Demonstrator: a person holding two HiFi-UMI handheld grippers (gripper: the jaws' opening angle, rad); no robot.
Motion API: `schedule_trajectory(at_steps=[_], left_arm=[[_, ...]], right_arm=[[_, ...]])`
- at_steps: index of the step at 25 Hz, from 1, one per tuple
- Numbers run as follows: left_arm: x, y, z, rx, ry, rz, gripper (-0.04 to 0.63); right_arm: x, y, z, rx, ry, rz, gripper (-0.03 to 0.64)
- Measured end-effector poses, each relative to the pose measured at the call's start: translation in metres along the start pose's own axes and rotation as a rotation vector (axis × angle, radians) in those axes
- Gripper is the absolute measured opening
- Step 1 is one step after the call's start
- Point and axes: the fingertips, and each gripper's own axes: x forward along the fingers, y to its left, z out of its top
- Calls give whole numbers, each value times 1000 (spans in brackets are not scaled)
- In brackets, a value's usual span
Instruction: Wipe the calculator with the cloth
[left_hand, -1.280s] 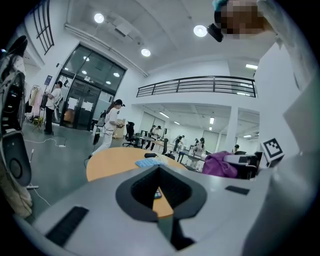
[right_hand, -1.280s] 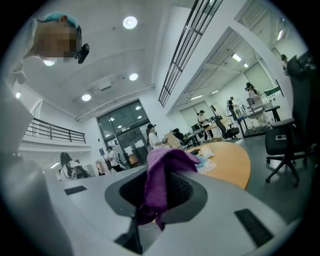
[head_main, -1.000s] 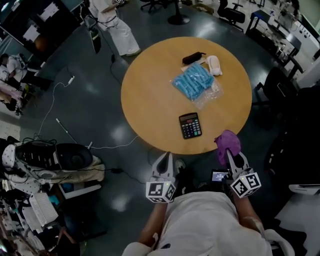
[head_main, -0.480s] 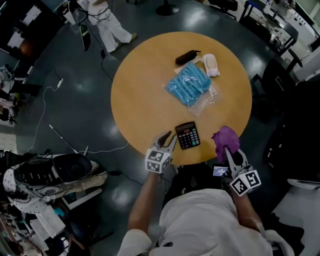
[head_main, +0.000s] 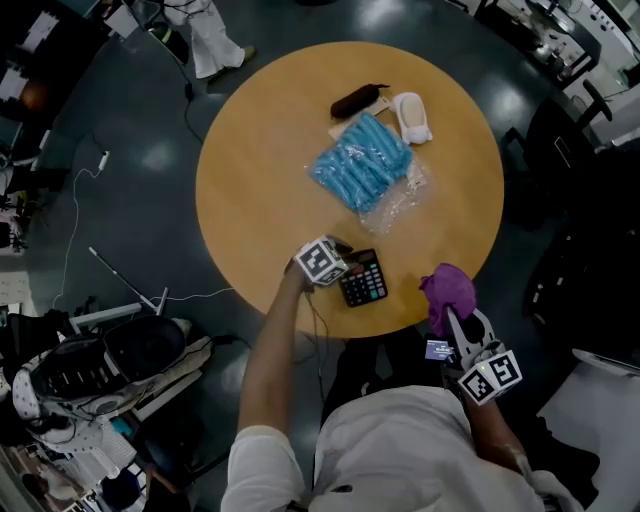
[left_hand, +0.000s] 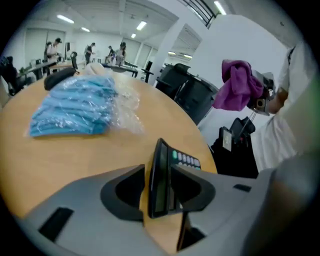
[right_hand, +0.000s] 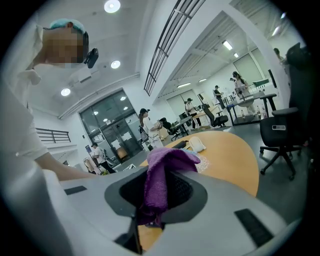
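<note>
Although the left tool is at the calculator, which lies on the counter close to the counter's edge nearest the person, no wiping is in evidence. That tool's jaws have just been opening and stand wide, with one end of the calculator between them but not clamped. The right tool is closed on the purple cloth and holds it just beyond the counter's edge, clear of the calculator. Judged outstanding: steadying the calculator, bringing the cloth onto it, and the whole of the wipe.
</note>
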Motion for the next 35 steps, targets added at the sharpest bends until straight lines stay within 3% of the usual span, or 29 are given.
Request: schedule_trajectory(at_steps=[2,7,12,15,20,22,24,28,32,35], left_arm=[[10,-4,-4,-13,21,-56,143],[8,-13,-1,-77,-36,-104,104],[-12,-32,-10,-229,-197,-81,57],[-22,-50,-26,-432,-367,-3,49],[-79,-81,-33,-884,-800,262,48],[-105,-92,-19,-973,-933,346,48],[-125,-110,5,-953,-1016,379,48],[-174,-144,59,-770,-1122,412,48],[-208,-159,68,-797,-1236,399,48],[-214,-169,64,-794,-1254,407,48]], right_arm=[[-2,-6,-3,11,11,-11,77],[1,-21,-4,30,28,-13,77],[12,-22,3,11,13,27,77],[14,-14,6,-25,4,52,77],[21,23,10,-141,-10,101,77],[28,51,12,-185,-14,162,77],[35,87,8,-224,-3,249,77],[53,151,-3,-337,32,380,77],[61,170,-4,-378,42,375,77],[64,162,-3,-403,55,329,77]])
